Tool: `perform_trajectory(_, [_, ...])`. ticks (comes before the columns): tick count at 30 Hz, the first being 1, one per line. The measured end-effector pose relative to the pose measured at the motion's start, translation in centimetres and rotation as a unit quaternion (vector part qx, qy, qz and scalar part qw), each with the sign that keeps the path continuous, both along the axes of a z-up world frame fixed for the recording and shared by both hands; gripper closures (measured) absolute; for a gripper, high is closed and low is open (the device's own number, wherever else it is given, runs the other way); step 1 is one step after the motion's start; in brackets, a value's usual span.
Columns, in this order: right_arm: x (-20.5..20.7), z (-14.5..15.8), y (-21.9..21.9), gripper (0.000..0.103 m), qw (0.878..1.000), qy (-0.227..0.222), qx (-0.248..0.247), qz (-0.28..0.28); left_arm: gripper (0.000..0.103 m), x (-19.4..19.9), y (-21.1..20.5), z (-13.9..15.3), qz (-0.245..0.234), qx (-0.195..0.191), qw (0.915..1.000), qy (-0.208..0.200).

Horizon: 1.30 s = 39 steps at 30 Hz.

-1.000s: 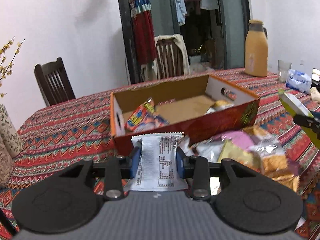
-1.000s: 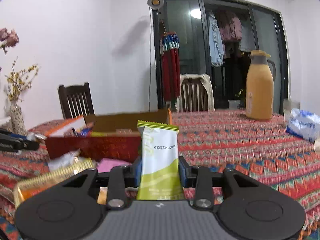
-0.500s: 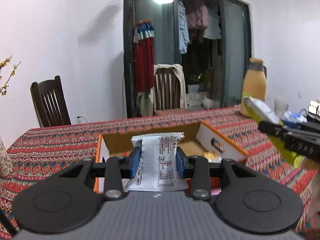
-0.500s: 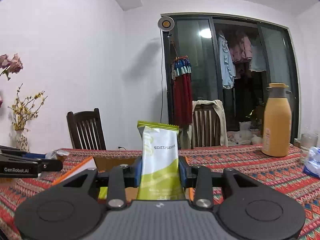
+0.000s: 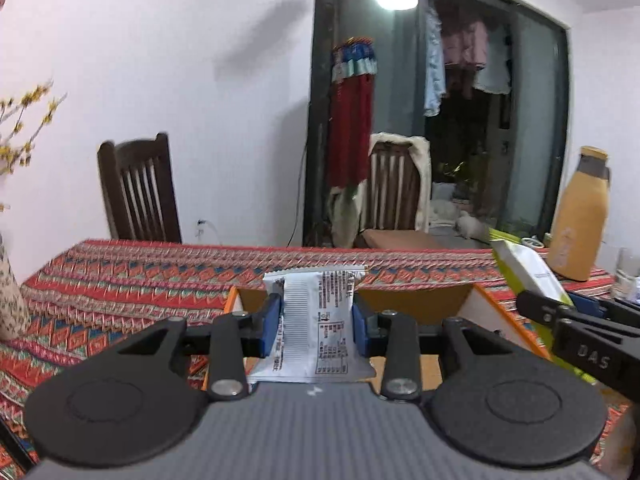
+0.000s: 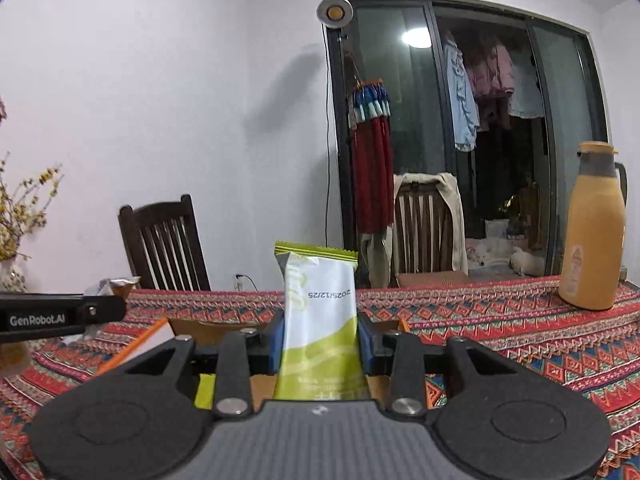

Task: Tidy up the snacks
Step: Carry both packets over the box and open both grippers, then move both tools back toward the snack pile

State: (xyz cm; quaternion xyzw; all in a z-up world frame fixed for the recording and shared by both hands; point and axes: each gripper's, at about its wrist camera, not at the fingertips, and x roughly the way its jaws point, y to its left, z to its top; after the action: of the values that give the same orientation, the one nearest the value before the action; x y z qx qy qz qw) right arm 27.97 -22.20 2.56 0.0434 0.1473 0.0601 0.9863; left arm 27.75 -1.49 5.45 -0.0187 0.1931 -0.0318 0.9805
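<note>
Left gripper [image 5: 316,326] pinches a white printed snack sachet [image 5: 314,332] above the open cardboard box [image 5: 486,314]; lower it inside before loosening; right gripper [image 6: 320,344] pinches a green-and-white snack packet [image 6: 320,316] upright over the box edge [image 6: 138,344]; keep both apart.

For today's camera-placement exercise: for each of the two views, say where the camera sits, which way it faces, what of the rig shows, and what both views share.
Left wrist: sits on the left gripper, facing across the cardboard box to the balcony door; its jaws hold a white snack packet, and the right gripper enters at right.
Right wrist: sits on the right gripper, facing the same way; its jaws hold a green snack packet, and the left gripper enters at left.
Shared: box, patterned tablecloth, orange thermos, two chairs.
</note>
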Motion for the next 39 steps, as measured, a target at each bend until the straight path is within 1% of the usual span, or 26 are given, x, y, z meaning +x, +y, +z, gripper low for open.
perform_trajectory(2, [0.7,-0.9,-0.3,0.068,1.000,0.010,0.004,0.000,0.066,0.8,0.3,-0.9,0.008,0.000,0.9999,0.008])
perform_trajectory(5, [1.6,-1.8,-0.2,0.068,1.000,0.027,0.003,0.006,0.066,1.7,0.4,-2.1,0.018,0.010,0.9996,0.018])
perform_trajectory(10, [2.4,-3.1,0.3,0.068,0.999,0.045,-0.007,0.005,0.066,2.5,0.7,-3.3,0.026,0.009,0.9989,0.038])
perform_trajectory(13, [2.5,-3.7,0.2,0.067,0.999,0.053,-0.005,0.005,0.065,2.4,0.7,-3.7,0.021,0.008,0.9989,0.041])
perform_trajectory(15, [2.5,-3.7,0.3,0.063,0.998,0.059,-0.004,0.001,0.062,2.1,0.7,-3.8,0.020,0.006,0.9991,0.037])
perform_trajectory(16, [2.4,-3.7,0.2,0.063,0.998,0.058,-0.003,0.000,0.053,2.0,0.8,-3.7,0.019,0.004,0.9993,0.033])
perform_trajectory(17, [2.4,-3.6,0.2,0.055,0.998,0.058,0.000,0.002,0.036,1.7,0.9,-3.6,0.019,0.000,0.9995,0.026])
perform_trajectory(18, [2.2,-3.5,0.1,0.038,0.998,0.055,0.004,0.001,0.026,1.4,1.0,-3.5,0.022,-0.004,0.9996,0.019])
perform_trajectory(19, [2.0,-3.4,-0.1,0.029,0.999,0.050,0.005,-0.003,0.012,1.1,1.1,-3.4,0.028,-0.006,0.9995,0.009])
perform_trajectory(20, [1.6,-3.3,-0.1,0.012,0.999,0.044,0.007,-0.008,0.003,0.7,1.2,-3.1,0.035,-0.006,0.9994,-0.002])
perform_trajectory(21, [1.4,-3.2,-0.1,0.003,0.999,0.039,0.010,-0.011,0.000,0.5,1.3,-2.9,0.040,-0.008,0.9991,-0.010])
perform_trajectory(24, [1.0,-3.0,-0.3,0.000,0.999,0.037,0.022,-0.010,0.000,0.1,1.5,-2.6,0.050,-0.017,0.9985,-0.014])
perform_trajectory(33, [0.7,-2.7,-0.5,0.000,0.999,0.036,0.026,-0.011,0.000,-0.2,1.5,-2.4,0.052,-0.022,0.9983,-0.015])
perform_trajectory(39, [-0.4,-1.2,-0.6,0.000,0.999,0.032,0.022,-0.018,0.000,-2.0,1.5,-0.3,0.039,-0.035,0.9981,-0.032])
